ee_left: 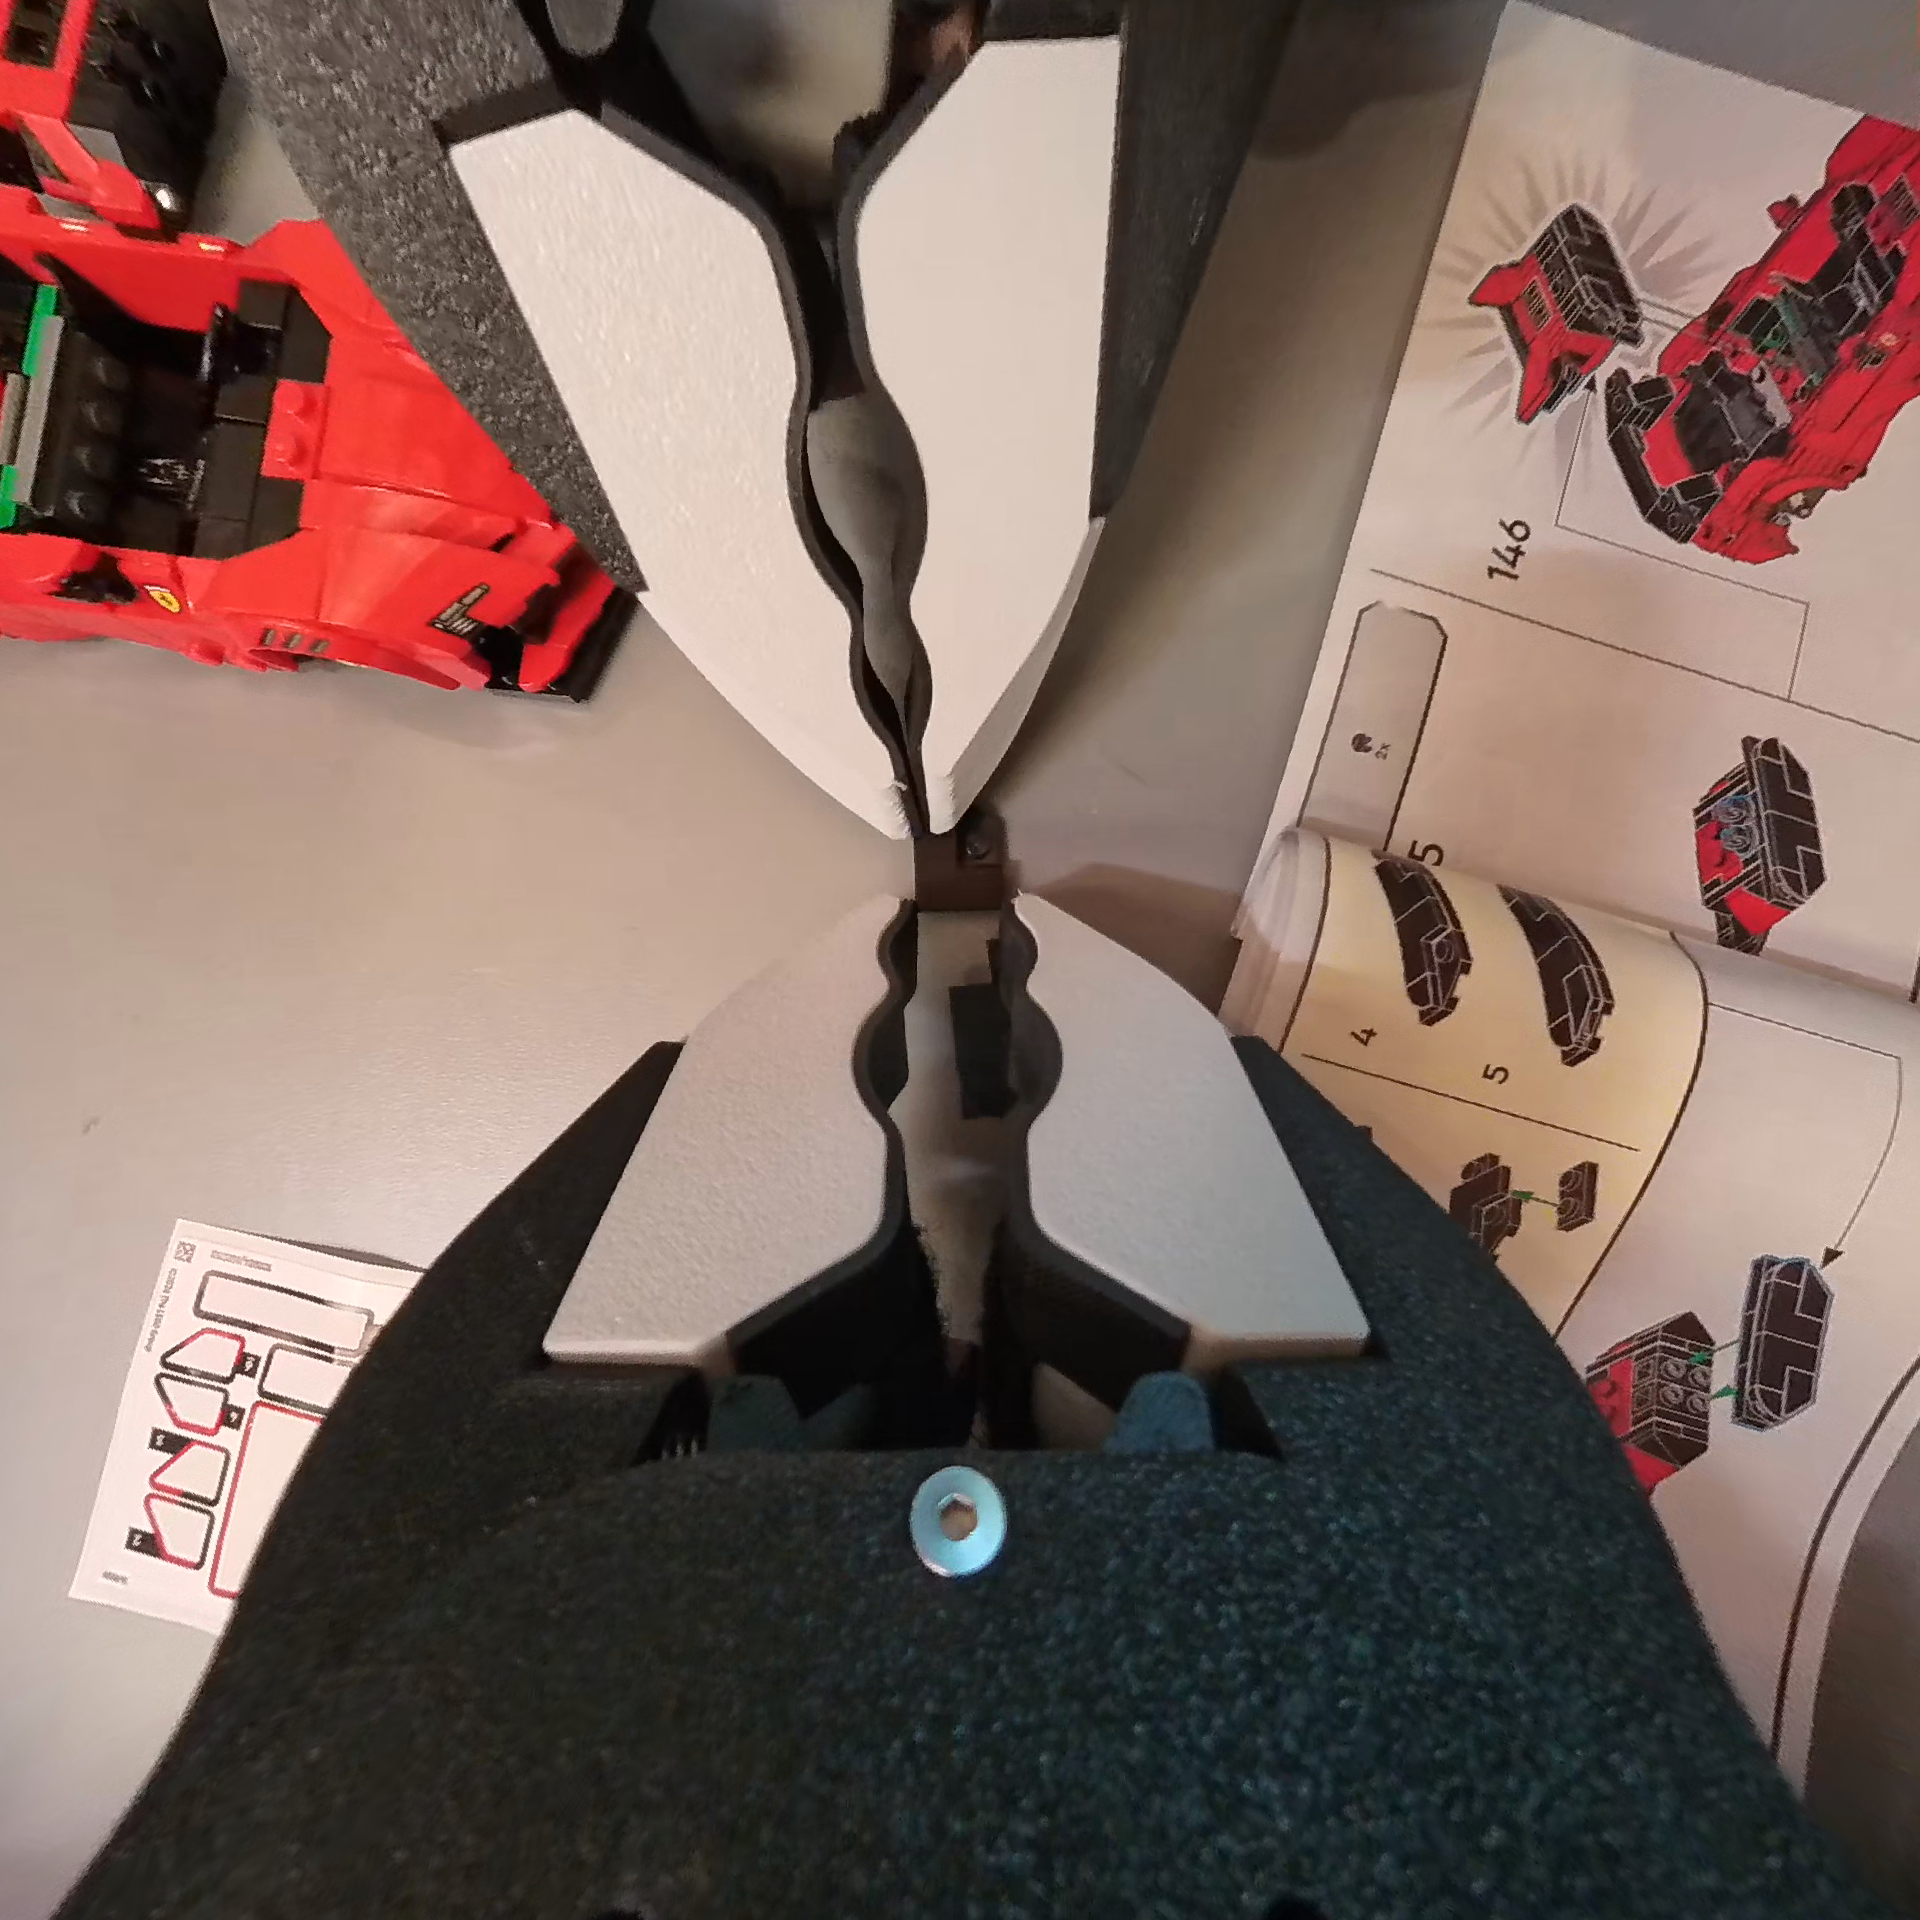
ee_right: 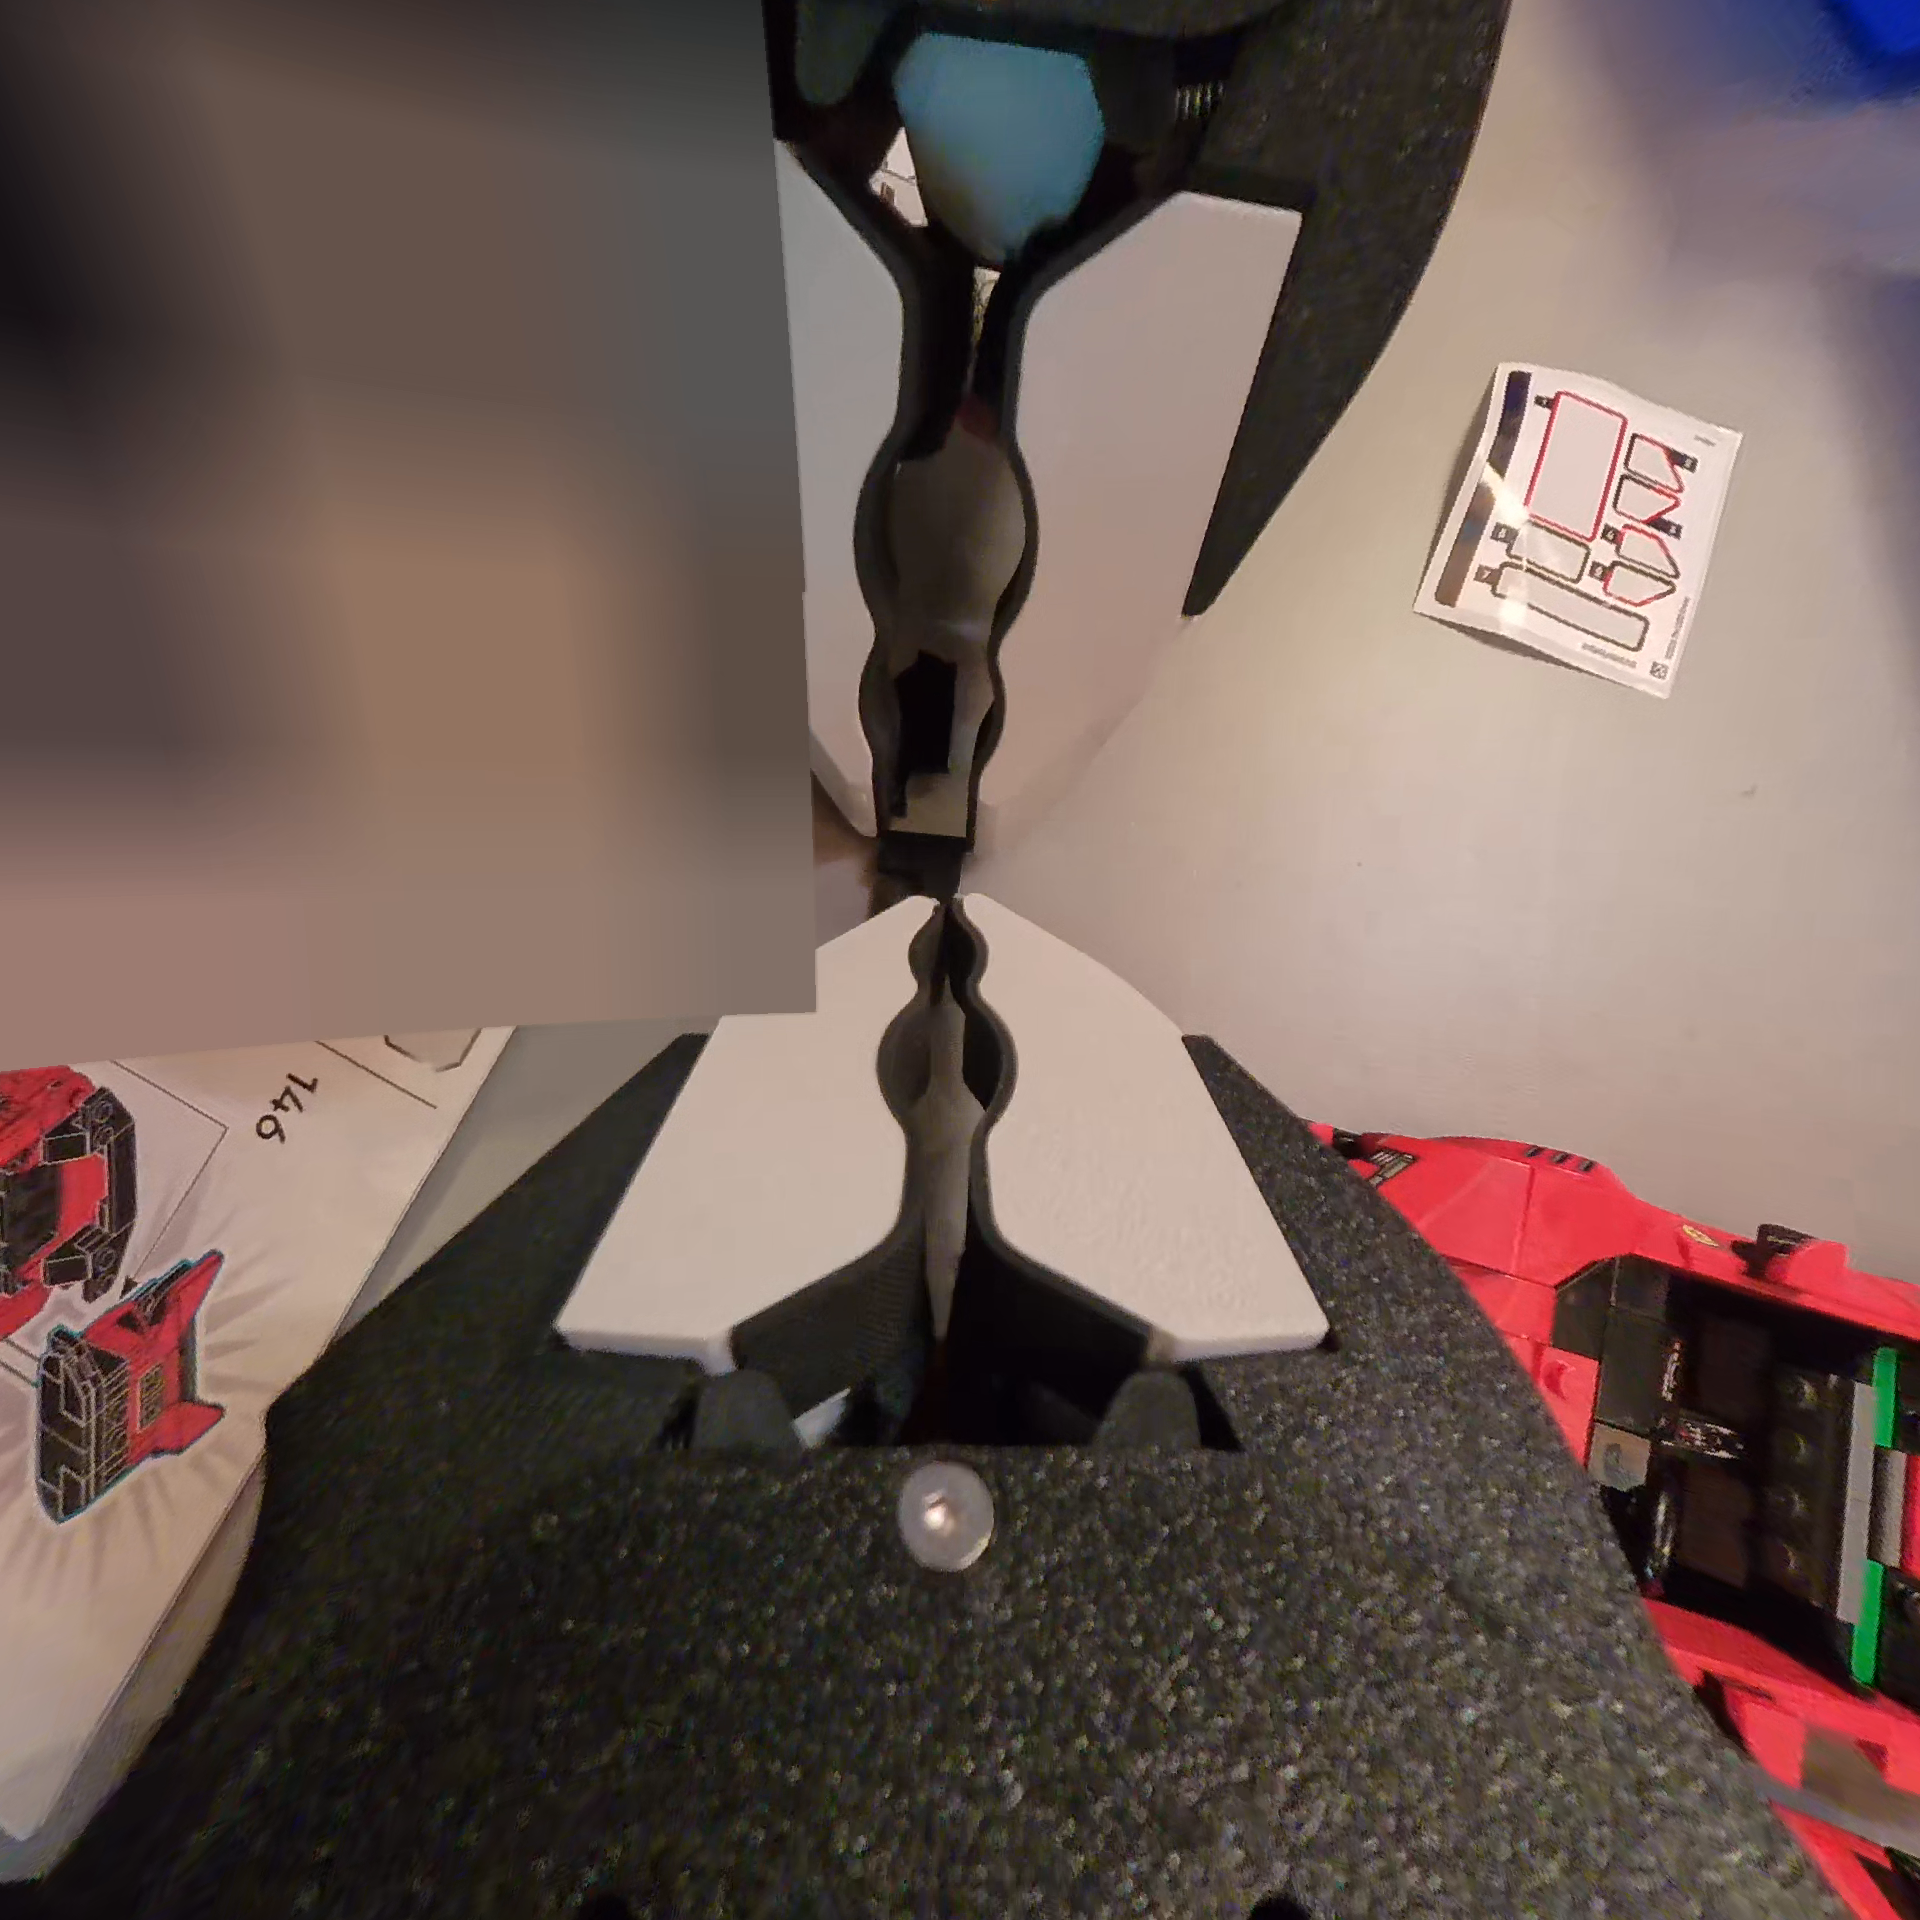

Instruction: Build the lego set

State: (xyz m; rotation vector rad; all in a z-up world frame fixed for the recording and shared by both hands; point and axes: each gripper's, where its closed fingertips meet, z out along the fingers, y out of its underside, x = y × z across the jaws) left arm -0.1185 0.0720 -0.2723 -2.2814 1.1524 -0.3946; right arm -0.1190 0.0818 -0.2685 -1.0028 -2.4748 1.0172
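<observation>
left wrist view: left hand-held gripper (ee_left: 961, 904) and right hand-held gripper (ee_left: 935, 821) both pinch one small black piece (ee_left: 961, 868).

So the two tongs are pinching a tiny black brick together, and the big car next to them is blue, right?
Not quite: the big brick-built car is red, not blue, as the left wrist view shows. The rest holds: the left tongs and the right tongs meet tip to tip, both pinching a tiny black brick.

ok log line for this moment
left gripper: shut on small black lego piece | right gripper: shut, tips meeting | red lego car: untouched
</observation>
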